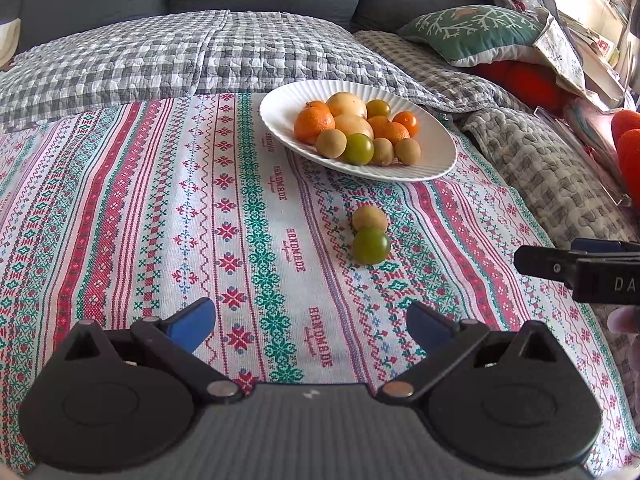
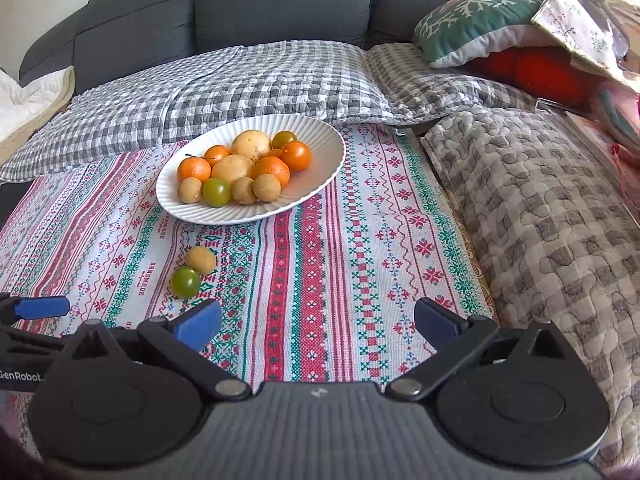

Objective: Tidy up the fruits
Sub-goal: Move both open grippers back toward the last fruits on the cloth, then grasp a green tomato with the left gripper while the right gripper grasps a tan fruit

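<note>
1. Two grippers hovered over the patterned cloth (image 1: 248,240), both with jaws spread wide and nothing between the blue pads.
2. Left gripper (image 1: 311,326): open and empty, pointing down at the cloth. Ahead of it and slightly to the right lay a green tomato (image 1: 371,245), touching a small tan fruit (image 1: 369,218) just beyond it.
3. Right gripper (image 2: 318,322): also open and empty. The same loose pair sat ahead and to its left, the green tomato (image 2: 185,281) nearer, the tan fruit (image 2: 201,260) just behind it and touching.
4. Farther out from both grippers stood a white ribbed plate (image 1: 436,160) on the cloth (well beyond the loose pair), heaped with oranges, pale yellow fruits, small tan fruits, green tomatoes and an orange tomato. From the right gripper the plate (image 2: 320,144) lay ahead and left.
5. Off to the left gripper's right, one arm of the other gripper reached into view over the cloth's edge.
6. Beyond the plate lay a grey checked quilt (image 2: 256,80) and a dark grey sofa back (image 2: 280,4); a green cushion (image 2: 472,20) rested far right.
</note>
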### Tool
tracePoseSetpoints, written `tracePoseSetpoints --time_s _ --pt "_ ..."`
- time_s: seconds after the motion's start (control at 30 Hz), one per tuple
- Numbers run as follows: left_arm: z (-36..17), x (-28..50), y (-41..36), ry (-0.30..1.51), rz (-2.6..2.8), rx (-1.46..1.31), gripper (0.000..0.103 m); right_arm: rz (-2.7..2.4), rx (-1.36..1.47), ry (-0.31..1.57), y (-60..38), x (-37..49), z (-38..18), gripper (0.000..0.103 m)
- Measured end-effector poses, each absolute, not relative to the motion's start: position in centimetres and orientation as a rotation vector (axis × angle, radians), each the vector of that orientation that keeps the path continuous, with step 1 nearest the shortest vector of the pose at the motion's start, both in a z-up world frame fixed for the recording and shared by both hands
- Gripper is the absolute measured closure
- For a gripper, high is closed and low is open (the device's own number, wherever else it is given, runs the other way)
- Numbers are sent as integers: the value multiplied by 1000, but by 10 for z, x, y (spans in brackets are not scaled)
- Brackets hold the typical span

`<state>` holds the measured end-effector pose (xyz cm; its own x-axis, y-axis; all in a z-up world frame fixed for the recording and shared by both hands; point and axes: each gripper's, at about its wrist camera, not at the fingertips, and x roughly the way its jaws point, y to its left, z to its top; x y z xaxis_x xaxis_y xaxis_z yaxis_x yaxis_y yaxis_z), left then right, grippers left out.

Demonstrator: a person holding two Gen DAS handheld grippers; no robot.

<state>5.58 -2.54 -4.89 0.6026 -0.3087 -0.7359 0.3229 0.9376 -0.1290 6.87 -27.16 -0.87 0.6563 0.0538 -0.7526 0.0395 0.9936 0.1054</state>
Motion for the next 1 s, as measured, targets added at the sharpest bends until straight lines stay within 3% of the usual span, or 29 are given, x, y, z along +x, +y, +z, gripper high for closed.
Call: tracePoseSetpoints --time_s 0.43,0.57,0.83,1.0 --pt "-69 60 -57 732 -355 69 6 -25 143 906 -295 58 -30 0" --pt "-71 65 -68 723 -367 54 13 -24 135 910 -295 56 -31 0" --pt "-73 75 -84 714 -362 50 43 -28 139 917 -298 58 -34 0" --pt "-73 83 -78 728 -335 31 71 -13 132 915 -294 61 -37 0"
